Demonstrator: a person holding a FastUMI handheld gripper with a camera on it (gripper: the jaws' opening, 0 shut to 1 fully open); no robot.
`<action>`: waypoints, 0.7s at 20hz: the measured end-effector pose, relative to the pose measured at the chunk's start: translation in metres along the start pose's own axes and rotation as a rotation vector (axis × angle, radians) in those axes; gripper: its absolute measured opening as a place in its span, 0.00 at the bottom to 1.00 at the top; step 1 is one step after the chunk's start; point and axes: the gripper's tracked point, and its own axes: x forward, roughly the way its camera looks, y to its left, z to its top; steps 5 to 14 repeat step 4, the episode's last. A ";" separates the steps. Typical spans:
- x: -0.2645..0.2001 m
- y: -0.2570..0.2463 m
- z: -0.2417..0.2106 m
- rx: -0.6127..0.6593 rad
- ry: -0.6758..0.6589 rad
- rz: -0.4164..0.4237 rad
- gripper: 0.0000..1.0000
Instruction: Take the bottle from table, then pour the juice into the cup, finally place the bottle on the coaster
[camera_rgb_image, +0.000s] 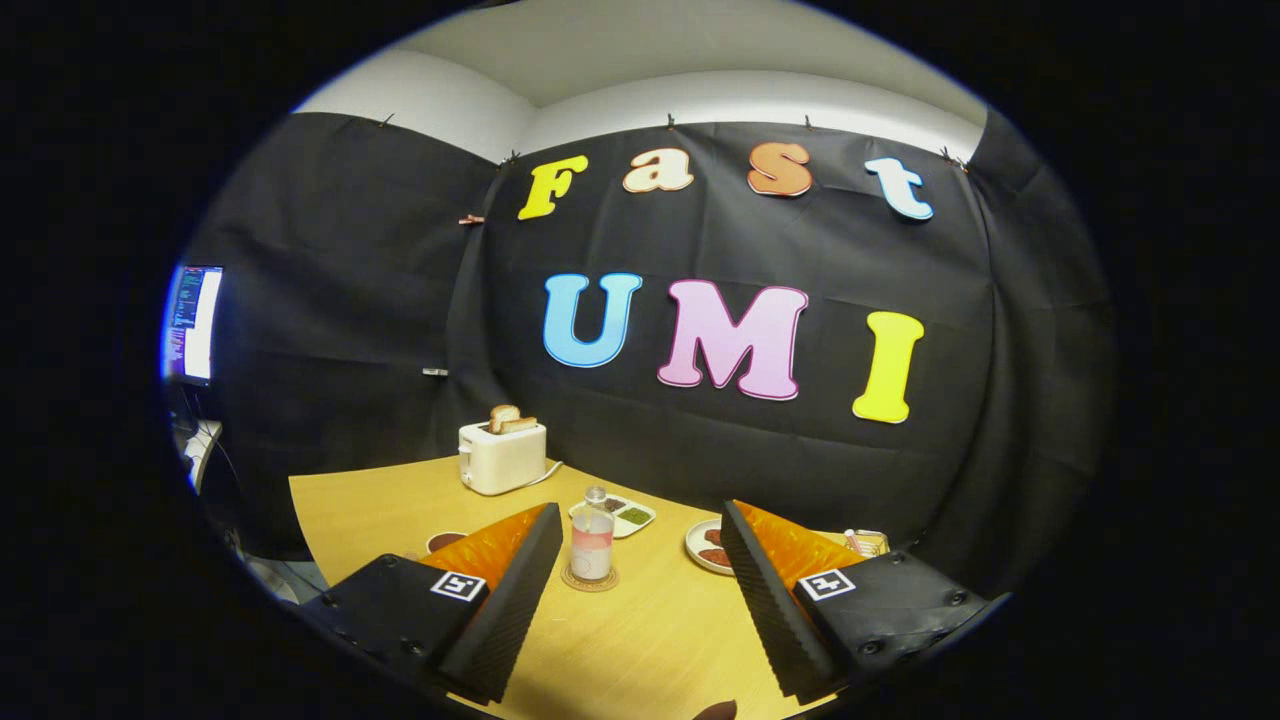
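Wooden tabletop ahead: bottle stands upright on coaster, just beyond your tongs. Tongs wide open, holding nothing. Looks parked there, job likely done.

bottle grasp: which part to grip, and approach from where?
Grip the bottle around its mid-body, coming in level from the front, roughly as the gripper now faces it. It stands upright on the coaster, a slim cylinder narrower than the open fingers' gap. The toaster and a small tray sit behind it, so other approaches look more crowded.
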 end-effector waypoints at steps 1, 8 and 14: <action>-0.002 -0.008 0.000 -0.008 0.000 -0.008 0.97; -0.012 -0.017 0.001 -0.004 -0.005 -0.013 0.97; -0.012 -0.017 0.001 -0.004 -0.005 -0.013 0.97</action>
